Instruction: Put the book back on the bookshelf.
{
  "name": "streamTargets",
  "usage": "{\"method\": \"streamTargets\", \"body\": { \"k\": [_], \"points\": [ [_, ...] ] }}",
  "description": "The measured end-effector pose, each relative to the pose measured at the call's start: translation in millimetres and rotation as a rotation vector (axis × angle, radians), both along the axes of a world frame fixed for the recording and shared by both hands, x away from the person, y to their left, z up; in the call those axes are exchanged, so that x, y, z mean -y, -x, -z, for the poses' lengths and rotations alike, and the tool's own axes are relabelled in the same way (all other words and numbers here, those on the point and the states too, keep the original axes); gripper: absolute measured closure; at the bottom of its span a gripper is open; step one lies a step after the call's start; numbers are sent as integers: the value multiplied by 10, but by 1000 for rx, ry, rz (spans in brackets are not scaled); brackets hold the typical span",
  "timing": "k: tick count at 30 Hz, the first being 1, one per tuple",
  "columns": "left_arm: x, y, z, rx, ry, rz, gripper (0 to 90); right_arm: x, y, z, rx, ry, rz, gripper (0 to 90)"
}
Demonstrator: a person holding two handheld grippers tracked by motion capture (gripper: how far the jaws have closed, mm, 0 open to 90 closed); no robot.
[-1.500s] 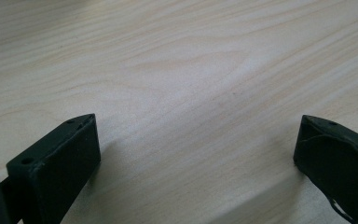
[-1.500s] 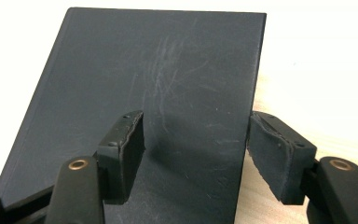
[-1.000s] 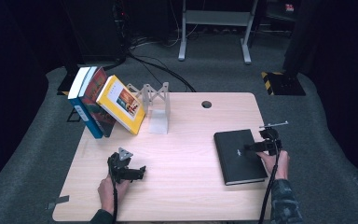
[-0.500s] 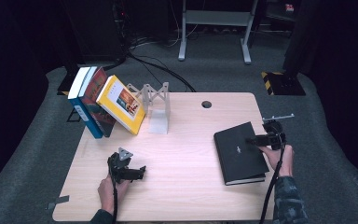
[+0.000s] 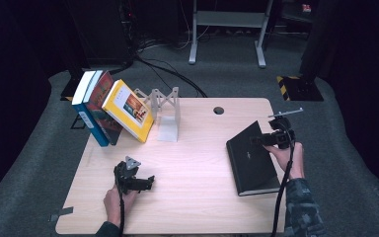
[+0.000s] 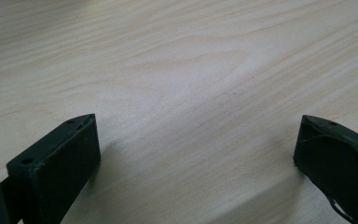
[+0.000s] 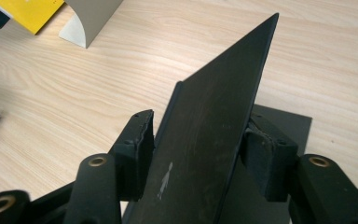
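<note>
Right now right gripper (image 5: 271,139) pinches black book (image 5: 251,155) at right table (image 5: 192,197) edge, jaws clamped either side of its lifted cover (image 7: 214,130); book tilted up on gripper side. Left gripper (image 5: 145,183) rests low on bare wood near front left, jaws spread wide, holding nothing. Leaning books (image 5: 113,111) and grey bookend (image 5: 165,111) well apart at back left.

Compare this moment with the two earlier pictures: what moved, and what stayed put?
The right hand-held gripper, shut on the far edge of the black book, has lifted that edge, so the book now tilts up from the table instead of lying flat. The left hand-held gripper stayed open and resting near the front edge. The leaning books and the metal bookend did not move.
</note>
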State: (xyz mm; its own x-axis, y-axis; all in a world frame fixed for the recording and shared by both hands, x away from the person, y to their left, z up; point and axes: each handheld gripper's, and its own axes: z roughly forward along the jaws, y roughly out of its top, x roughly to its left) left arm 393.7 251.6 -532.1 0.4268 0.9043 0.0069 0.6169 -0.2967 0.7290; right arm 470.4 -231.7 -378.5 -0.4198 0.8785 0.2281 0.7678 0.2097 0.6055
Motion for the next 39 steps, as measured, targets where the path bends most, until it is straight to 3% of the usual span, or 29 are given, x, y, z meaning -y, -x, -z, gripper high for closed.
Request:
{"method": "streamTargets", "body": {
  "k": [6,15,25,29,33,39],
  "points": [
    [0,0,0,0,0,0,1,-102,-167,-20,-8,32,15,514],
    [0,0,0,0,0,0,1,-177,-379,-11,-24,38,29,629],
    [0,0,0,0,0,0,1,-253,-499,2,-18,55,49,647],
    [0,0,-1,-1,-1,1,2,-259,-553,3,-56,44,50,645],
    [-1,0,-1,-1,-1,1,2,-283,-624,16,-63,47,38,639],
    [0,0,0,0,-1,0,2,-362,-700,58,-87,72,9,816]
  ]
}}
